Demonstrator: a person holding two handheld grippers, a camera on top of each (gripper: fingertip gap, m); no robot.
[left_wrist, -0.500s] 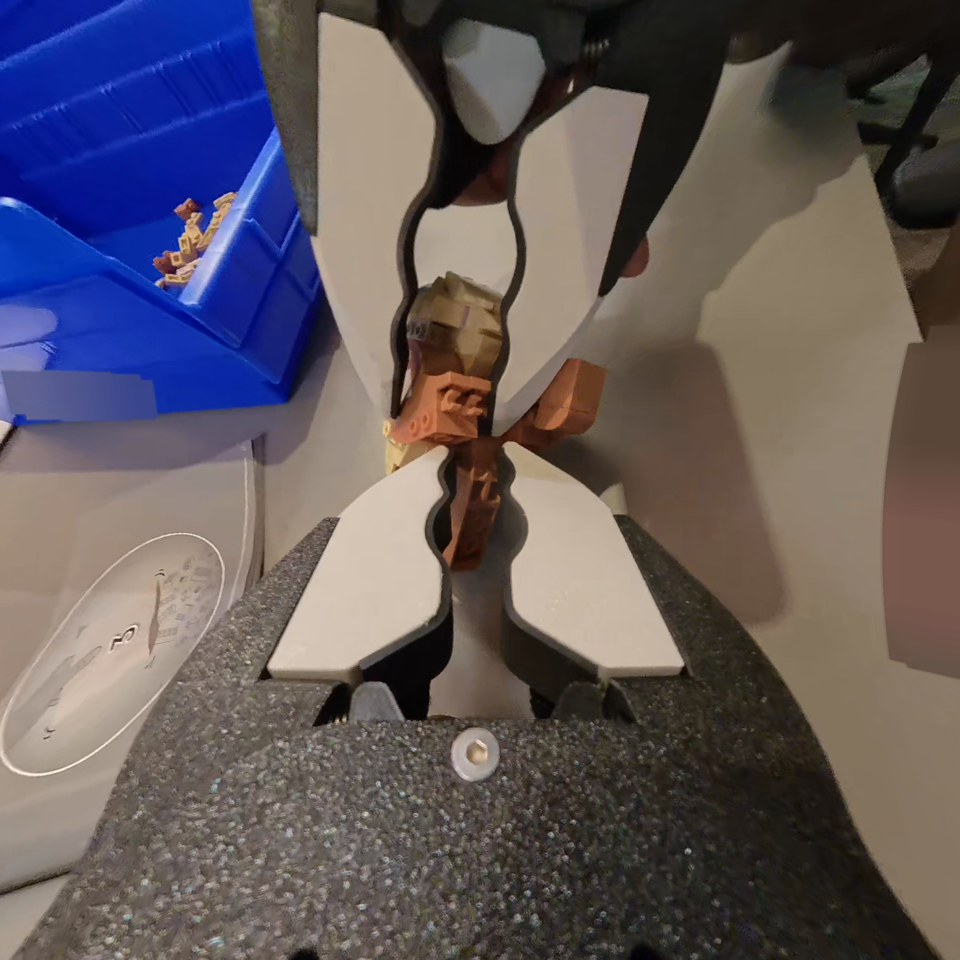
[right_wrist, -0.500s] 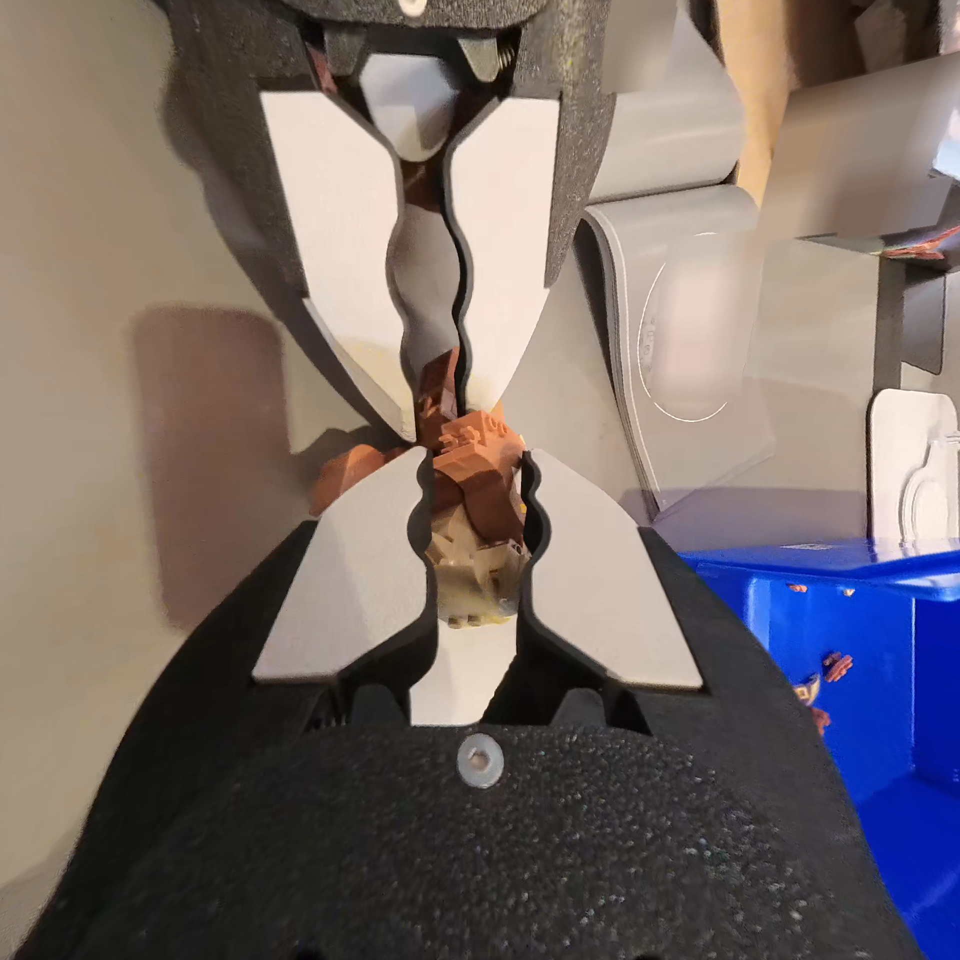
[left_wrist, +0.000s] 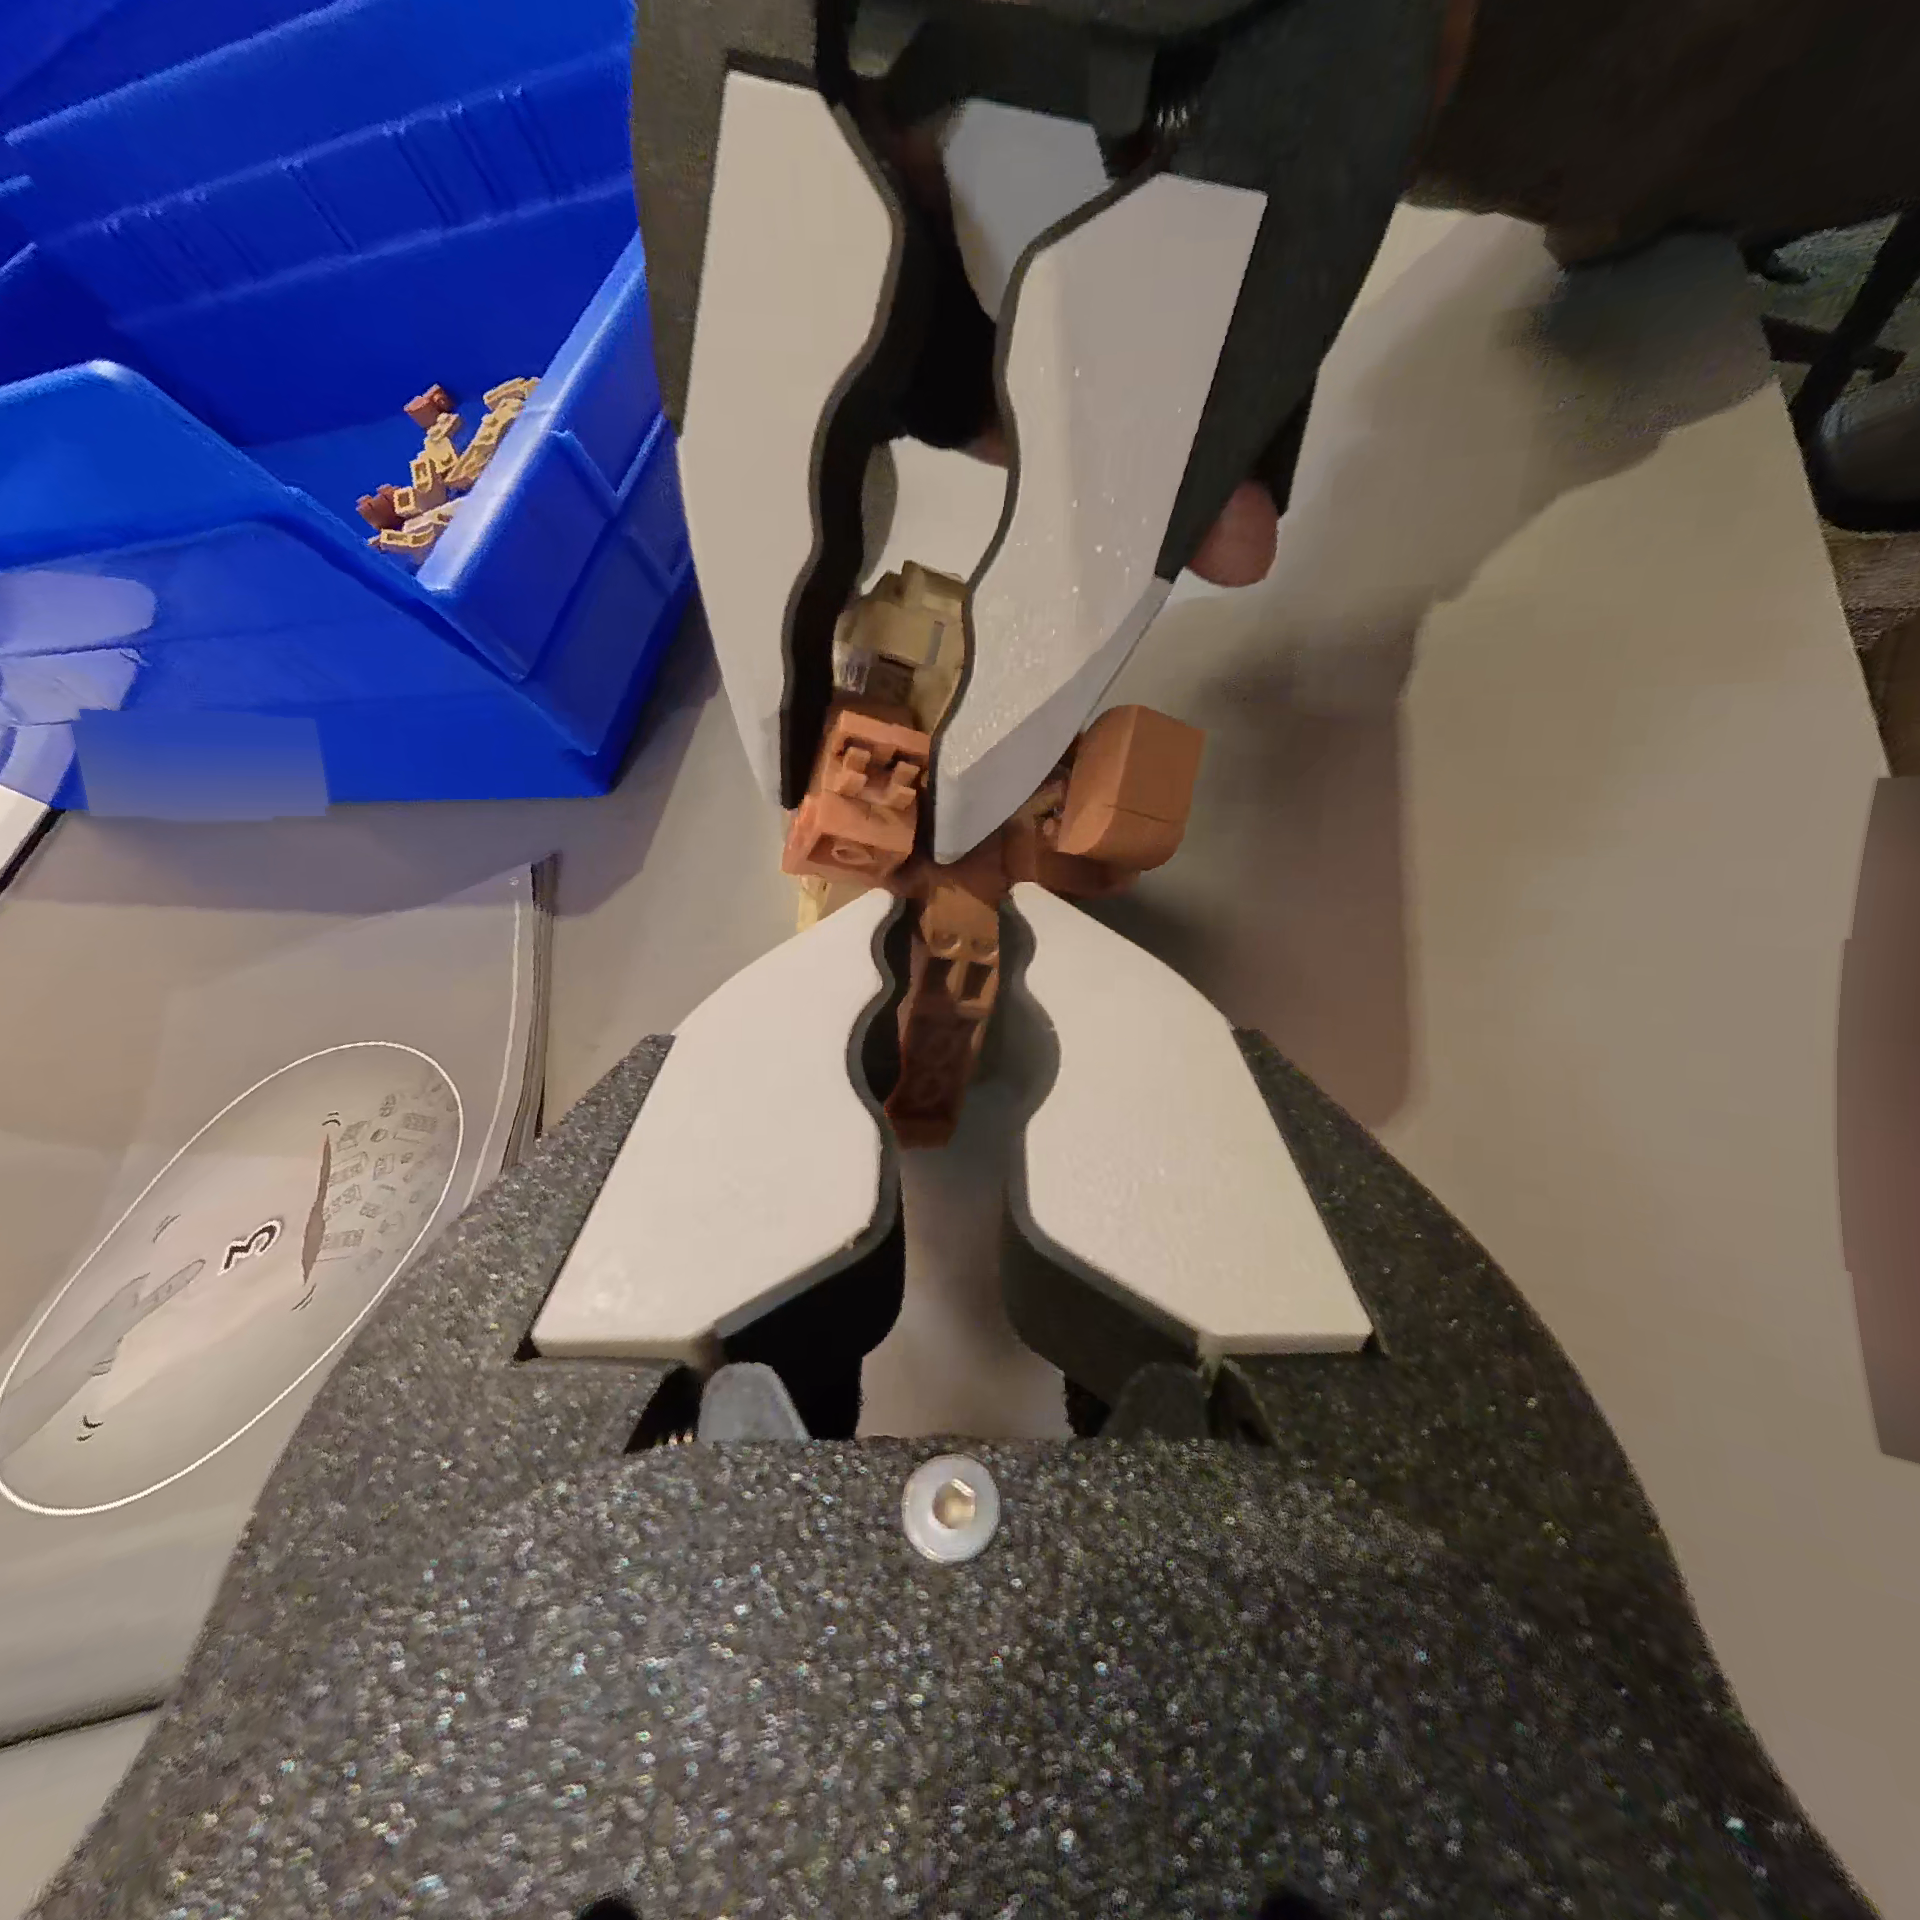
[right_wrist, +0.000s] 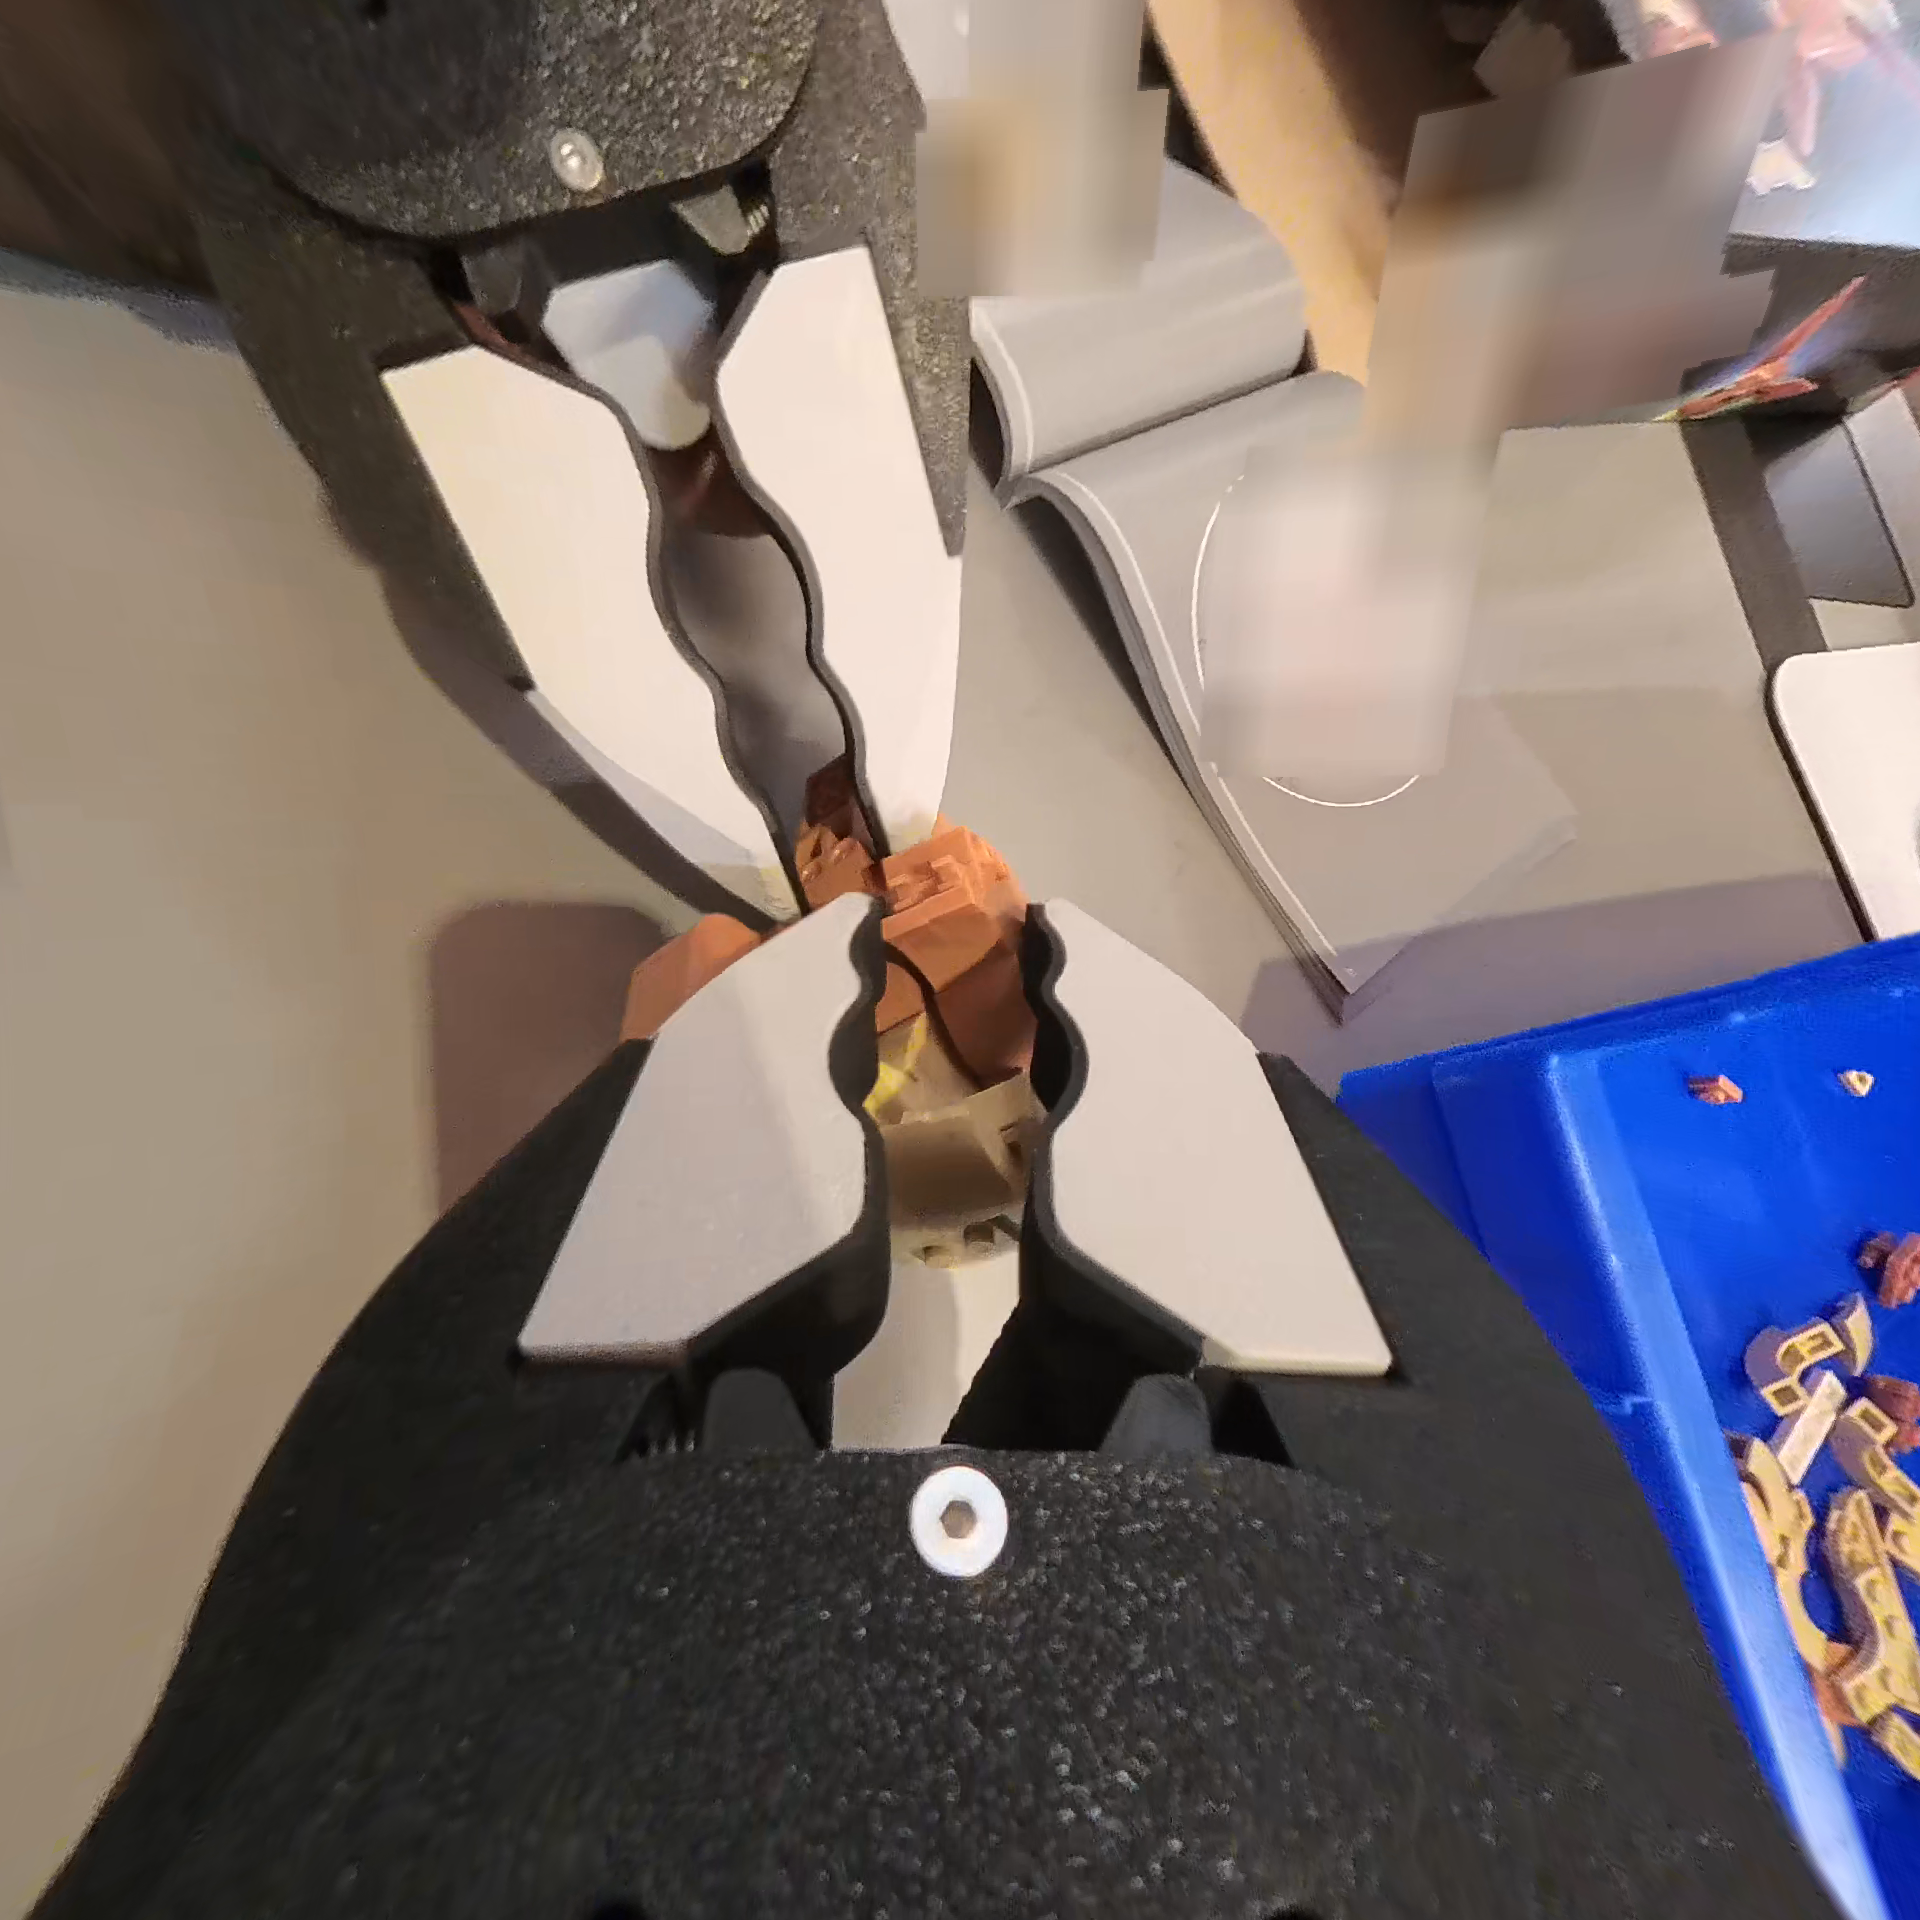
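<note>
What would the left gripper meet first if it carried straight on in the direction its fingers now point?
Most likely the right gripper, which faces it nearly tip to tip. The left gripper and the right one grip opposite ends of the same brown and tan brick model, so hardly any free way shows ahead.

Booklet page (right_wrist: 1351, 623) under blur patches

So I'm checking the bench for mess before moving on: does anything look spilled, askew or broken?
Nothing stands out. The loose small bricks all lie inside the blue bin. The booklet lies open on the table. Both grippers meet on one brown brick build, which looks intact.
</note>
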